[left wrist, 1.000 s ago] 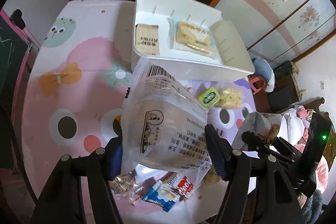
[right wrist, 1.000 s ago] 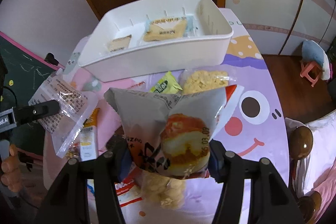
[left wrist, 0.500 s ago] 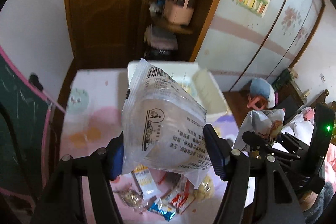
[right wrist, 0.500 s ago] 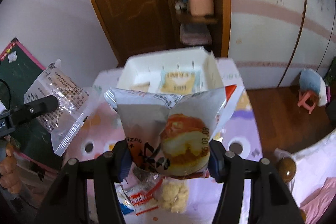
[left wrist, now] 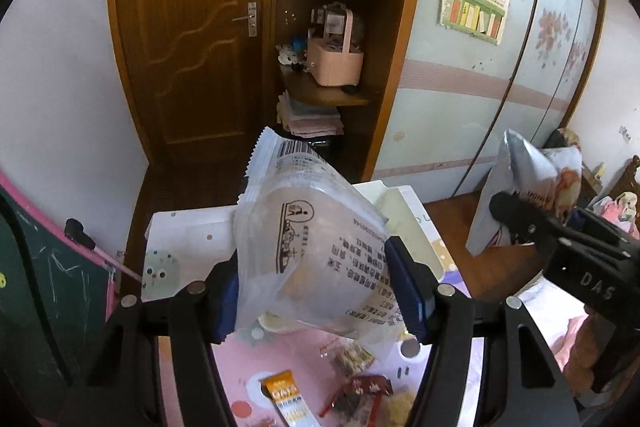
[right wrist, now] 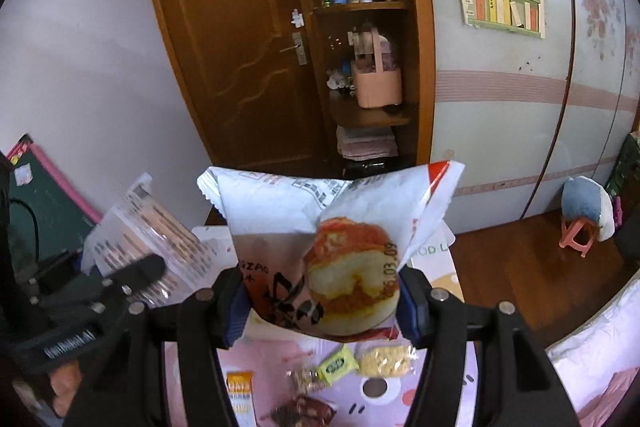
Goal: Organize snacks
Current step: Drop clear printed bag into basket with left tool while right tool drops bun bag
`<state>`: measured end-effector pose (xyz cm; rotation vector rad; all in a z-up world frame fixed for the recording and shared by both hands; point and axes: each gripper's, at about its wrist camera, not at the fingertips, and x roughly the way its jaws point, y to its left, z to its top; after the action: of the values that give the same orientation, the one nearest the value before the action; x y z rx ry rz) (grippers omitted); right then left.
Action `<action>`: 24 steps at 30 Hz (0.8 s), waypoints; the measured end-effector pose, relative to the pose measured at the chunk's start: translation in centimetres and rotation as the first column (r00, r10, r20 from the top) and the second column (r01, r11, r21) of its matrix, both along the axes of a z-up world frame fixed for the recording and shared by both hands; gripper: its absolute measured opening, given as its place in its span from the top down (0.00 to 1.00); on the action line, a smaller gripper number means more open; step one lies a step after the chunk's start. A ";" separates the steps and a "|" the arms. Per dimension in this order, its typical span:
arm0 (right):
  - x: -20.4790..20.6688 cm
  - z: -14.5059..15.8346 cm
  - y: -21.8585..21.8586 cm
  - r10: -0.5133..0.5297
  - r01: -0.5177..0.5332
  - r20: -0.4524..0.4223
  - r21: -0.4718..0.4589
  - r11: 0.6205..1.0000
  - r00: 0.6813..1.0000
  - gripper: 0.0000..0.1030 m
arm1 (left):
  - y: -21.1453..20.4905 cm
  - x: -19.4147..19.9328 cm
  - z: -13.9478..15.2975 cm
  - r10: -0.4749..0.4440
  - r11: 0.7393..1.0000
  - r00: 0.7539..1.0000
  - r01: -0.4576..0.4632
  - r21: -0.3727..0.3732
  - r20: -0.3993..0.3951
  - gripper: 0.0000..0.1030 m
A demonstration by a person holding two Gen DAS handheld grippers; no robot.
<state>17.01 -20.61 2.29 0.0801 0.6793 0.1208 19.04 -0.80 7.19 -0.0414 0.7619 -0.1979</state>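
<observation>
Holding a snack in each hand right now, both lifted well clear of the surface [left wrist: 304, 359]. Left gripper [left wrist: 316, 291] has its fingers [left wrist: 408, 291] clamped on a clear pouch [left wrist: 308, 251] with black print and a barcode at the top end; the pouch sticks up and leans left from between the fingers, and you can see its lower corner hanging just below them. The left fingers have just been closing a bit further, pouch squeezed between them. Right gripper [right wrist: 320, 299] has its fingers [right wrist: 236, 303] pinched on a white bag [right wrist: 320, 247] with a picture of a round bun on it, bag standing up out of the fingers with its top edge spread wide. From the left view the white bag [left wrist: 524, 195] shows off to the right of the left fingers, and from the right view the clear pouch [right wrist: 144, 239] shows off to the left of the right fingers, so the two are well apart. Below and behind the left fingers there's the white bin [left wrist: 192, 231], mostly hidden by the pouch. Under both sets of fingers the rest of the snacks lie loose on the pink cartoon surface: an orange packet [left wrist: 288, 399], a dark red packet [left wrist: 360, 395], a green packet [right wrist: 338, 365] and a yellow packet [right wrist: 384, 361] just beside it.
</observation>
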 end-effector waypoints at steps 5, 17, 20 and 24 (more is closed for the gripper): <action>3.3 -1.2 0.1 -0.036 0.036 -0.041 -0.006 0.999 0.999 0.42 | -0.9 3.8 -1.9 0.002 1.000 0.999 -0.001 0.010 -0.036 0.43; 9.4 -5.8 0.4 -0.077 0.070 -0.164 -0.050 0.996 0.983 0.40 | -1.9 9.8 -7.6 -0.011 0.999 0.992 0.015 0.035 -0.125 0.56; 10.9 -7.2 0.3 -0.082 0.075 -0.211 -0.044 0.996 0.974 0.36 | -2.2 10.3 -8.1 -0.009 0.997 0.995 0.016 0.070 -0.100 0.53; 12.2 -8.9 0.3 -0.079 0.074 -0.264 -0.029 0.997 0.961 0.34 | -1.8 10.1 -8.0 0.007 0.998 0.998 -0.003 0.063 -0.062 0.13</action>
<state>29.23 -20.35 -6.59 0.1051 0.9440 0.0291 29.17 -2.60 -0.76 0.0097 0.8295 -0.1683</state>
